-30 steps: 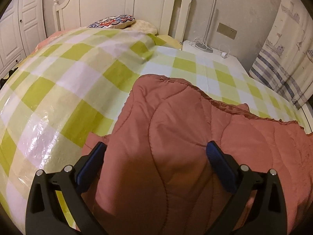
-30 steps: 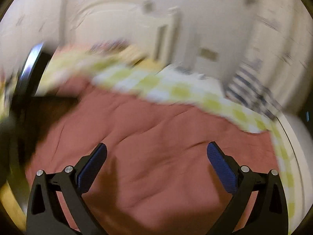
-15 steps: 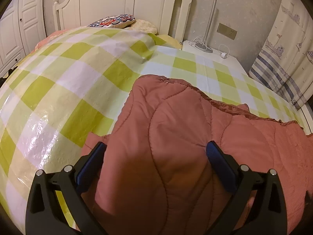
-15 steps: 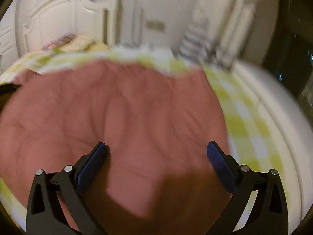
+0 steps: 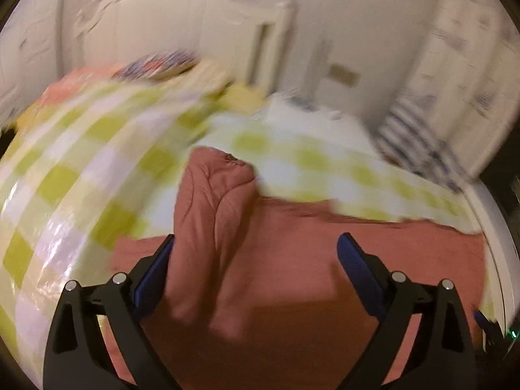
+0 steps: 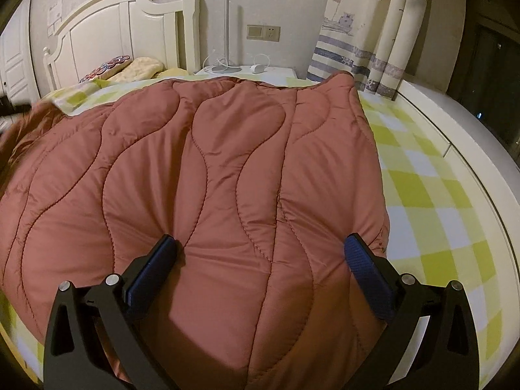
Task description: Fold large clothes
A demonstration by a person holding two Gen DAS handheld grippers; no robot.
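Note:
A large rust-red quilted garment [image 6: 208, 175] lies spread on a bed with a green and white checked cover [image 6: 422, 175]. My right gripper [image 6: 260, 256] is open, its blue pads pressed down on the garment's near edge close to its right side. In the blurred left wrist view the garment [image 5: 292, 260] lies flat with a raised fold or sleeve [image 5: 208, 208] running from my left pad toward the bed's middle. My left gripper [image 5: 255, 256] is open over it, and the fold lies against the left pad.
A white headboard [image 6: 123, 32] with pillows [image 6: 130, 68] stands at the far end. A white nightstand [image 6: 247, 71] with a lamp pole and cables sits beside it. Striped curtains [image 6: 373, 39] hang at the right. The bed's white edge [image 6: 471, 136] curves along the right.
The right view has swung round and steadied over the garment's right part. The left view has shifted and blurred; the garment's left part now stands up as a narrow fold.

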